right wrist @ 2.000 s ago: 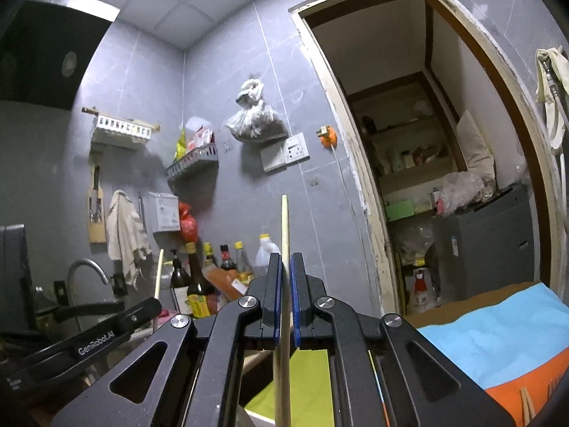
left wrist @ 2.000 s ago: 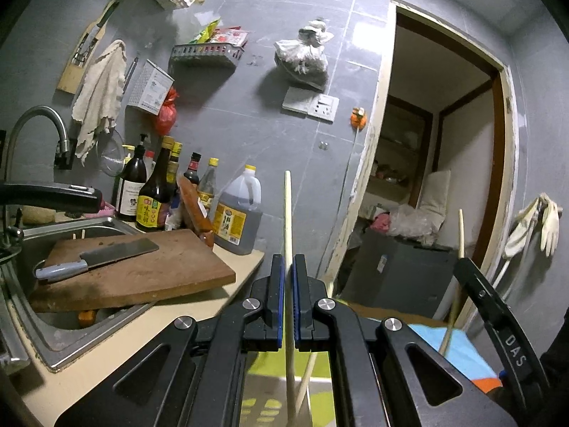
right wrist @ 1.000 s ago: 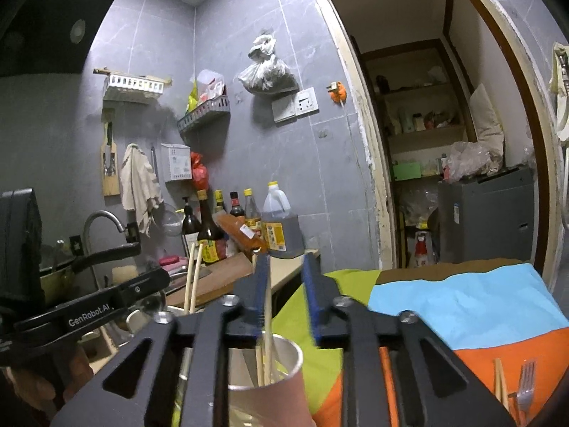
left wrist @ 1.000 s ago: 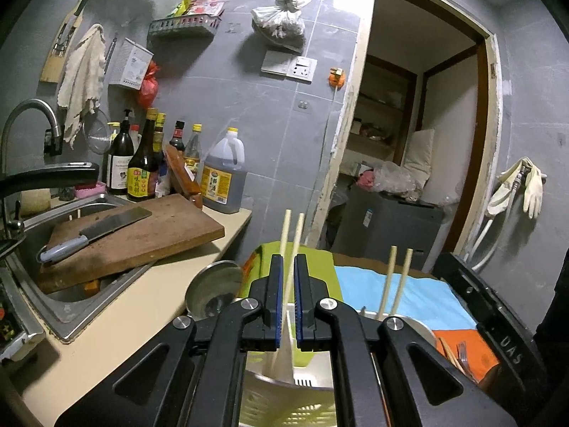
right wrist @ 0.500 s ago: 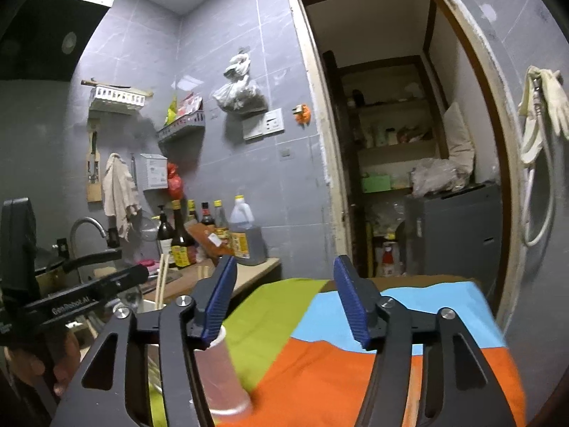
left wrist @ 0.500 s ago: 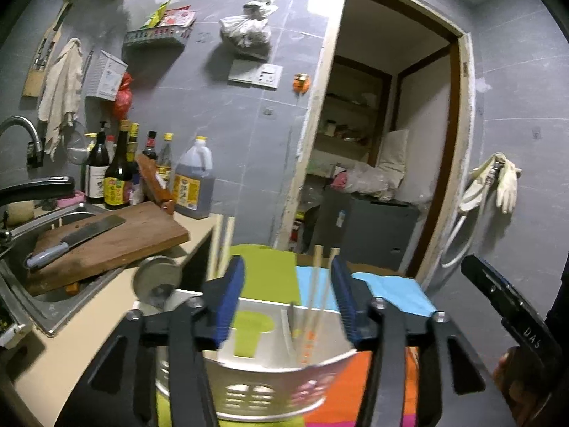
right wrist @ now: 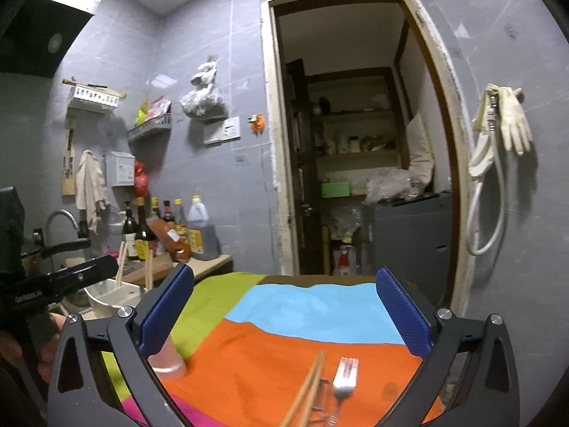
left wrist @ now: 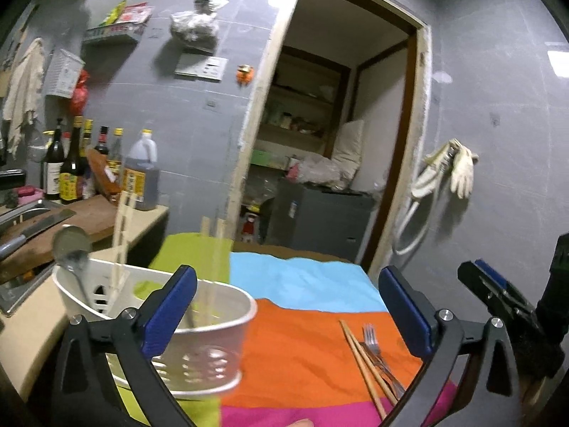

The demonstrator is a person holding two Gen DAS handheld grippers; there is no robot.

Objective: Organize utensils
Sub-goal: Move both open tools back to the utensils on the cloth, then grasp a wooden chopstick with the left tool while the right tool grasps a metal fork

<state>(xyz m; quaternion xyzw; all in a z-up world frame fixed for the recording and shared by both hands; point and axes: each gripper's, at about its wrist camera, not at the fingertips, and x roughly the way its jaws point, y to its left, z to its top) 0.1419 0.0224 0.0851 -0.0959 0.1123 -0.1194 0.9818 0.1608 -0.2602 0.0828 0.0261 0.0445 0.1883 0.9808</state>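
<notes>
Two tongs: left tongs [left wrist: 288, 306] and right tongs [right wrist: 284, 309] both gaping wide, gripping nothing
Holder: white utensil holder [left wrist: 227, 323] sitting on the striped cloth [left wrist: 306, 341], carrying pale chopsticks [left wrist: 213, 267] and a spoon [left wrist: 71, 245]
Loose pieces: fork [right wrist: 343, 380] lying just beside brown chopsticks [right wrist: 307, 388] on the orange stripe

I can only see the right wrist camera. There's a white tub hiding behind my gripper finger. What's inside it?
Observer: The left wrist view shows the white caddy holding a metal spoon, bowl end up, at its left end.
Operator: Are the sticks in there too?
Observer: Yes. Four pale chopsticks stand in it, two beside the spoon and two further right.
Operator: Is the other gripper grabbing anything?
Observer: No, the left gripper is wide open and empty.
</notes>
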